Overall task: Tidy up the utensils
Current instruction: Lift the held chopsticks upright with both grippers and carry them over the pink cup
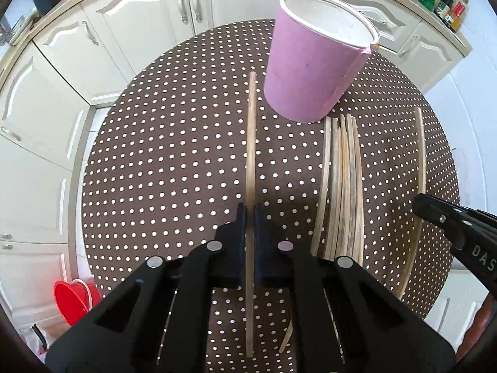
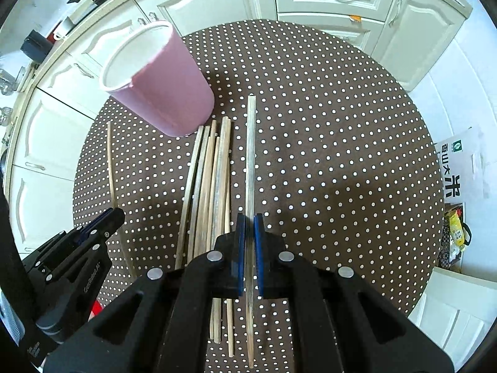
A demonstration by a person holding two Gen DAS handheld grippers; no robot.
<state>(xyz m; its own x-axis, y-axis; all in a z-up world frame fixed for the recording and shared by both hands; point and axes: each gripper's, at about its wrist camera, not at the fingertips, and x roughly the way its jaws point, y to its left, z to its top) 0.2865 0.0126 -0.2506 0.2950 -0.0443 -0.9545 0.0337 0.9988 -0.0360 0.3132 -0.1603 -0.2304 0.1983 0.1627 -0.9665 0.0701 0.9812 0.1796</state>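
Looking down from both wrist cams, each hand-held gripper has one chopstick pinched. The left hand-held gripper (image 1: 249,214) is clamped tight on a single wooden chopstick (image 1: 251,143) that runs straight ahead between its blue pads, off to the left of the main pile. The right hand-held gripper (image 2: 249,222) is pressed onto a paler chopstick (image 2: 250,155) the same way, just right of the pile.

That pile of chopsticks (image 2: 211,183) lies loose on the round desk (image 2: 341,155) with the brown polka-dot cloth, between the two held ones and roughly parallel to them. Its far ends sit right by the base of the pink cup (image 1: 313,62), which stands upright at the far side of the desk, white inside. White kitchen cabinets (image 1: 139,21) wrap around behind. A red bucket (image 1: 74,298) sits on the floor.
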